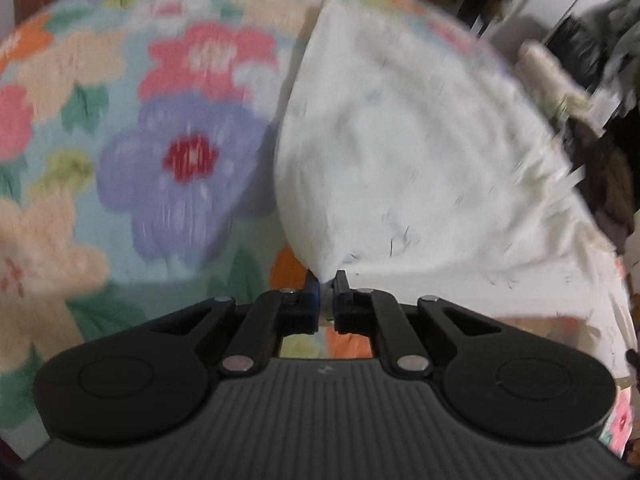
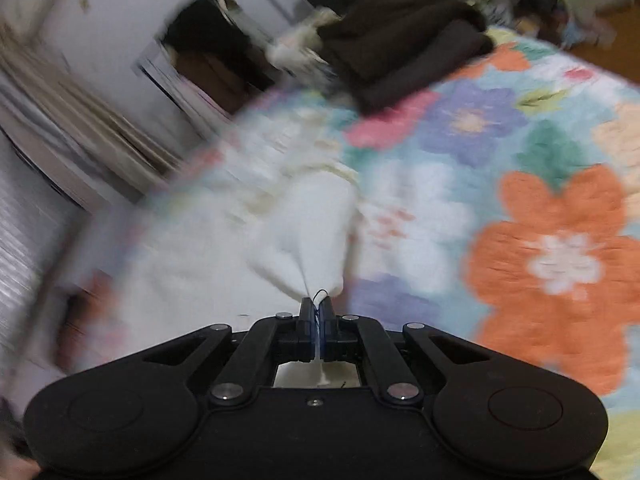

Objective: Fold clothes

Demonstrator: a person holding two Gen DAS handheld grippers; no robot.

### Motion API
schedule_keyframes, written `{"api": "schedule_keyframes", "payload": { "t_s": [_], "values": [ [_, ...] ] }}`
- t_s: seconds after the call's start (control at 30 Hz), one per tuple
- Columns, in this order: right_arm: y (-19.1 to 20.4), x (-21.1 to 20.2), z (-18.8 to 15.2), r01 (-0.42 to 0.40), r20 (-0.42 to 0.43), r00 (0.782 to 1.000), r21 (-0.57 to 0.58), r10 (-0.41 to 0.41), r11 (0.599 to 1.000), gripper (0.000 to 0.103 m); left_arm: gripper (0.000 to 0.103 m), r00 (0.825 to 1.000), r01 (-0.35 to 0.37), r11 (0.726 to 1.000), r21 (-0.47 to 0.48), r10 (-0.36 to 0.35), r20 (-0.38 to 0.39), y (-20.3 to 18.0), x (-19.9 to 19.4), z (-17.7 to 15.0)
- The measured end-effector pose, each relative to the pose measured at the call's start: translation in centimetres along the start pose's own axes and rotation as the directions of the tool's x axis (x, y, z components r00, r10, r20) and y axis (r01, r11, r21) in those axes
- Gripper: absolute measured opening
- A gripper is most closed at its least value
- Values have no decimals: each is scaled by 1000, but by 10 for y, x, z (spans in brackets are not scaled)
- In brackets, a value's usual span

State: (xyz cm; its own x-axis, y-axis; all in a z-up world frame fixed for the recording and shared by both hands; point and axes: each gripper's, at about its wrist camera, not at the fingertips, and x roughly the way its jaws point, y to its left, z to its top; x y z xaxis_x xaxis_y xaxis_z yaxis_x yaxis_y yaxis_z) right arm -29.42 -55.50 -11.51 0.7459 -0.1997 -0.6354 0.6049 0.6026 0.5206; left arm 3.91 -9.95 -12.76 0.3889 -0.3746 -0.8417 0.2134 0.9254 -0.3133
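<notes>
A white garment (image 1: 400,152) lies spread on a flowered bedspread (image 1: 140,140). My left gripper (image 1: 327,280) is shut on a corner of it, and the cloth fans out ahead and to the right. In the right wrist view my right gripper (image 2: 317,306) is shut on another pinched edge of the white garment (image 2: 304,224), which is lifted slightly off the bedspread (image 2: 540,240). Both views are blurred by motion.
A pile of dark brown clothes (image 2: 404,40) lies at the far edge of the bed. A white wardrobe with an open door (image 2: 160,40) stands beyond the bed. Dark clothes and clutter (image 1: 600,100) lie past the bed's right edge.
</notes>
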Motion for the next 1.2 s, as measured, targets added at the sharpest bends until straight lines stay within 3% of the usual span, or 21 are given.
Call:
{"api": "schedule_keyframes", "payload": {
  "t_s": [0.07, 0.13, 0.23, 0.43, 0.53, 0.6, 0.63, 0.7, 0.8, 0.9, 0.97, 1.07, 1.2],
  "values": [
    [-10, 21, -18, 68, -52, 996, 9, -67, 998, 4, 6, 997, -72, 996, 51, 73, -29, -6, 18, -7],
    [-9, 35, -34, 75, -81, 994, -4, -75, 997, 4, 6, 992, -122, 987, 100, 126, -34, -14, 29, -13],
    [-3, 45, -43, 109, -76, 990, -88, -115, 990, 4, 6, 989, -140, 981, 134, 144, -23, -20, 22, -12],
    [-7, 40, -30, 81, -112, 989, -122, -94, 989, 7, 9, 988, -143, 984, 103, 147, -36, -16, 10, -11],
    [-5, 30, -24, 132, -119, 981, -165, -153, 977, 17, 17, 979, -199, 975, 93, 203, -29, -18, -4, -10],
    [-4, 13, -15, 192, -53, 978, -167, -203, 967, 36, 17, 975, -221, 971, 94, 223, -6, -22, -15, -9],
    [-4, 4, -10, 209, -15, 977, -155, -214, 966, 39, 20, 973, -233, 966, 115, 232, 17, -28, -21, -8],
    [-8, 0, 7, 166, 14, 986, -97, -165, 981, 40, 23, 968, -250, 954, 164, 241, 74, -46, -32, -4],
    [-8, 9, 32, 93, 23, 996, -35, -92, 995, 43, 41, 979, -185, 960, 208, 162, 123, -72, -42, 2],
    [1, 30, 52, 49, 11, 999, -30, -48, 998, 51, 45, 982, -136, 962, 236, 100, 158, -96, -47, 4],
    [10, 51, 61, 33, -11, 999, -75, -34, 997, 56, 45, 985, -88, 976, 200, 56, 163, -114, -36, 8],
    [17, 84, 72, 57, -44, 997, -132, -63, 990, 59, 45, 993, 78, 987, 143, -89, 75, -144, 2, 16],
    [12, 123, 89, 63, -83, 994, -134, -75, 989, 60, 45, 989, 145, 968, 202, -149, 1, -189, 48, 11]
  ]
}}
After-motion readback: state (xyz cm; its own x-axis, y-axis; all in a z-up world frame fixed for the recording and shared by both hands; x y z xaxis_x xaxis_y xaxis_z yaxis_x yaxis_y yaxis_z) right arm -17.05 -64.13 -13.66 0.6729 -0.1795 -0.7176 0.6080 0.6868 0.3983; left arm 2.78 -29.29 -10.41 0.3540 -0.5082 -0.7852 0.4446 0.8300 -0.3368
